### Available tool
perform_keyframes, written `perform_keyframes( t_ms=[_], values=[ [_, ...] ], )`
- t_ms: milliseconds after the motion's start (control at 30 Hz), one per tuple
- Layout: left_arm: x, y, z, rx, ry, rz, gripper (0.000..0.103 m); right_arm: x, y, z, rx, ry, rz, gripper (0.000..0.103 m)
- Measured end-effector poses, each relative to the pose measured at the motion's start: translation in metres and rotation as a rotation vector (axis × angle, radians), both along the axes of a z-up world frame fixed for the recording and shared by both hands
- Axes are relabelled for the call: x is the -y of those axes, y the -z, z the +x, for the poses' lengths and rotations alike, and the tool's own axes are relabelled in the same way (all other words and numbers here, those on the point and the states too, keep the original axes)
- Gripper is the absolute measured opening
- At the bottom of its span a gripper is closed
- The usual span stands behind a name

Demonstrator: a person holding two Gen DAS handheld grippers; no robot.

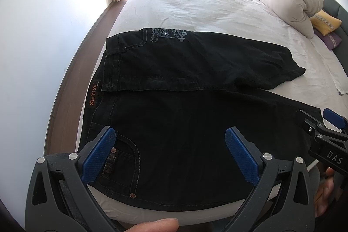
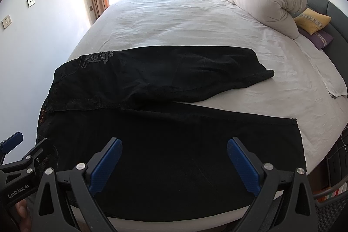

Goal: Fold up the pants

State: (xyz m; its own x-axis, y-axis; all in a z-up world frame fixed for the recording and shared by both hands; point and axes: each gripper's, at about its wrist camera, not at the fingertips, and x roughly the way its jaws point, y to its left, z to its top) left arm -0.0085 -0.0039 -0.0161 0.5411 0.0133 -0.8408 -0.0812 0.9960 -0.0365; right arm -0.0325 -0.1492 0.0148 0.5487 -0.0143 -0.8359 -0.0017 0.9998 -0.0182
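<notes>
Black jeans (image 1: 184,123) lie spread on the white bed (image 1: 195,8), waistband to the left, two legs reaching right. The far leg (image 1: 239,62) is angled away from the near leg. My left gripper (image 1: 170,134) is open and empty, just above the near hip pocket by the bed's front edge. My right gripper (image 2: 174,145) is open and empty above the near leg (image 2: 195,145), left of its hem (image 2: 298,136). Each gripper shows at the edge of the other's view: the right one in the left wrist view (image 1: 322,123), the left one in the right wrist view (image 2: 24,145).
A rolled white duvet (image 2: 267,1) and yellow and purple cushions (image 2: 313,21) lie at the head of the bed on the right. A white wall (image 1: 32,47) and floor strip run along the left. A bright window with curtains is at the back.
</notes>
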Motion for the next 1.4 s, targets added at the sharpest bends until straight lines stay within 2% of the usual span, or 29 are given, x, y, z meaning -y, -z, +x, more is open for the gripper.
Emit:
perform_keyframes(
  t_ms=[133,233,400,600,667,700,767,833,900,967,1033,1133,1200,1267,1333,1400],
  values=[
    [-0.003,0.004,0.007,-0.016,-0.005,0.004,0.103,0.000,-0.001,0.006,-0.014,0.000,0.002,0.100],
    [-0.002,0.006,0.012,-0.007,-0.010,0.038,0.103,0.001,0.002,0.010,-0.024,-0.003,0.004,0.100],
    [-0.011,0.008,0.031,0.028,0.046,0.053,0.103,0.005,0.005,0.019,-0.020,-0.058,0.037,0.100],
    [-0.043,0.004,0.103,0.044,0.201,-0.003,0.103,0.024,-0.006,0.052,0.058,-0.215,0.098,0.100],
    [-0.052,0.002,0.134,0.068,0.247,0.077,0.103,0.024,-0.012,0.067,0.085,-0.279,0.100,0.099],
    [-0.056,0.003,0.155,0.053,0.281,0.116,0.103,0.025,-0.015,0.075,0.100,-0.316,0.097,0.099],
    [-0.066,0.006,0.192,0.011,0.354,0.138,0.103,0.025,-0.020,0.091,0.119,-0.393,0.083,0.099],
    [-0.074,0.010,0.227,0.000,0.418,0.191,0.103,0.025,-0.022,0.109,0.126,-0.480,0.086,0.093],
    [-0.080,0.021,0.265,-0.048,0.484,0.244,0.103,0.024,-0.019,0.126,0.111,-0.562,0.101,0.089],
    [-0.086,0.034,0.296,-0.123,0.536,0.238,0.103,0.022,-0.016,0.142,0.087,-0.632,0.097,0.083],
    [-0.094,0.049,0.324,-0.205,0.586,0.194,0.103,0.019,-0.010,0.159,0.062,-0.703,0.098,0.079],
    [-0.102,0.068,0.346,-0.273,0.634,0.140,0.102,0.017,-0.001,0.181,0.039,-0.763,0.112,0.077],
    [-0.105,0.080,0.356,-0.321,0.656,0.119,0.093,0.014,0.006,0.197,0.024,-0.789,0.127,0.076],
    [-0.107,0.094,0.365,-0.381,0.667,0.120,0.074,0.011,0.014,0.211,0.012,-0.808,0.128,0.075],
    [-0.108,0.103,0.368,-0.415,0.676,0.117,0.072,0.009,0.020,0.226,-0.006,-0.823,0.135,0.071],
    [-0.107,0.104,0.368,-0.416,0.685,0.116,0.065,0.007,0.025,0.237,-0.021,-0.830,0.143,0.070]
  ],
)
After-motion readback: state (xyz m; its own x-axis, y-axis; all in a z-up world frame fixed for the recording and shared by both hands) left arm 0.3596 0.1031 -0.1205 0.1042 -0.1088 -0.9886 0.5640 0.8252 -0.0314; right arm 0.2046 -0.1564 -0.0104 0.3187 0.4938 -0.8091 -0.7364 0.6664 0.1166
